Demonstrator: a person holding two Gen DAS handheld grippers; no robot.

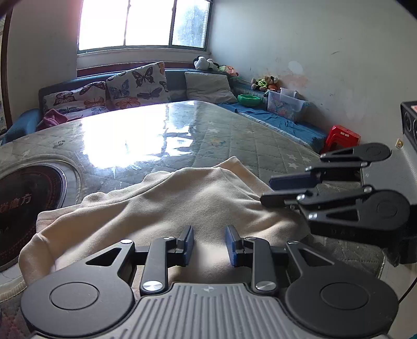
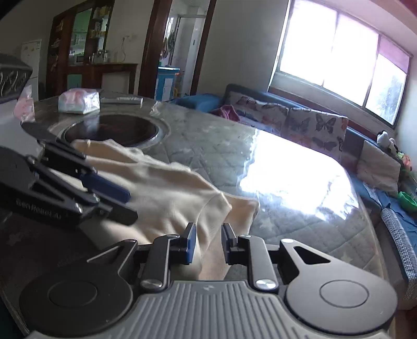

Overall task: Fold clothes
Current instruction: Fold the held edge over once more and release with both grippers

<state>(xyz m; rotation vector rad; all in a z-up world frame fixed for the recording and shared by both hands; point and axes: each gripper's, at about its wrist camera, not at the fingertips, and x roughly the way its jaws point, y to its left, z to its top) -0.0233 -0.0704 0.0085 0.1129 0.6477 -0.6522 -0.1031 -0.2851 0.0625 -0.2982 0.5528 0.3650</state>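
A cream sweatshirt point(image 1: 166, 208) is lying bunched on the quilted tabletop point(image 1: 234, 135). The left gripper point(image 1: 209, 245) is hovering spread above its near edge; the right gripper point(image 1: 284, 189) is reaching over its right side.

Daylight entered through the window point(image 1: 144, 24), overexposed in both views. Strong glare whitened the table cover point(image 1: 234, 135) at frame centre. Fisheye bending and dark vignetting marked corners; the left wrist gripper point(image 2: 122, 206) showed slight motion blur.

- We lose the cream garment's point(image 1: 161, 208) near edge behind the left gripper point(image 1: 209, 245) at six o'clock.
- At nine o'clock the dark round inset point(image 1: 28, 208) is cut off, its lettering unreadable.
- The shelf point(image 2: 78, 39) items are too small to tell.
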